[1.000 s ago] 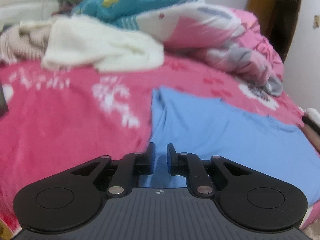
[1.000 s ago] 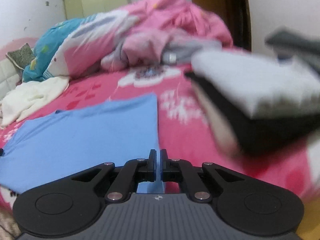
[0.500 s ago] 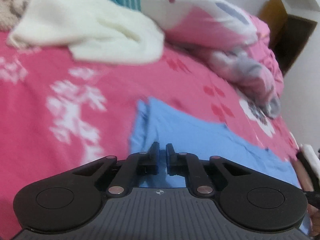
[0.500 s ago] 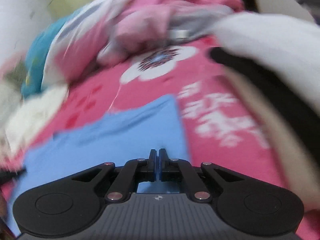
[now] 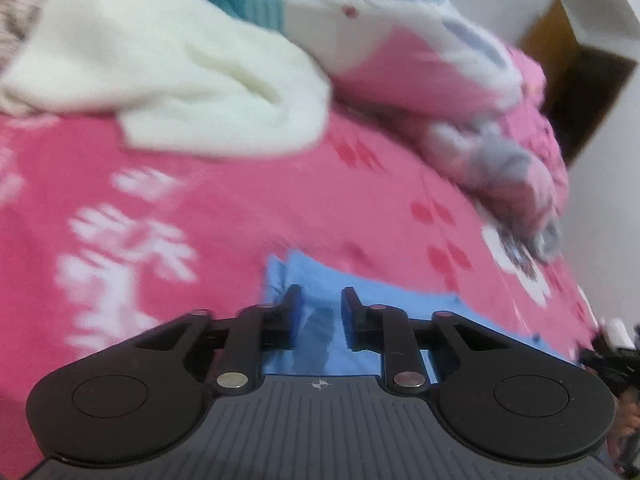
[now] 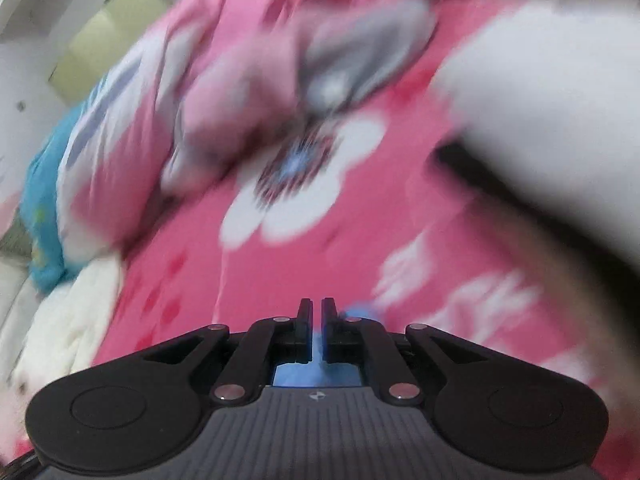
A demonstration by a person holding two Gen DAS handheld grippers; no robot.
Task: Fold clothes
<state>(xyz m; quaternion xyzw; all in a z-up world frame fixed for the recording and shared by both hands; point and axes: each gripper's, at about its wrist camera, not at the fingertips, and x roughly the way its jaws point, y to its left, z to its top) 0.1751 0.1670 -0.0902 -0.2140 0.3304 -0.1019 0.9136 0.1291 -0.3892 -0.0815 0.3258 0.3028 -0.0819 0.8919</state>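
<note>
Ahead of the fingers stretches a bed under a pink floral sheet (image 5: 224, 200), with a rumpled pink and white quilt (image 5: 408, 64) heaped at its far side. Beyond the quilt, up and to the right of the fingers, a brown wooden cabinet (image 5: 560, 40) stands against a white wall (image 5: 608, 200). In the right wrist view, a pale yellow-green cupboard (image 6: 108, 36) sits far up and left against another white wall (image 6: 24, 92).

Even indoor light, heavy motion blur
</note>
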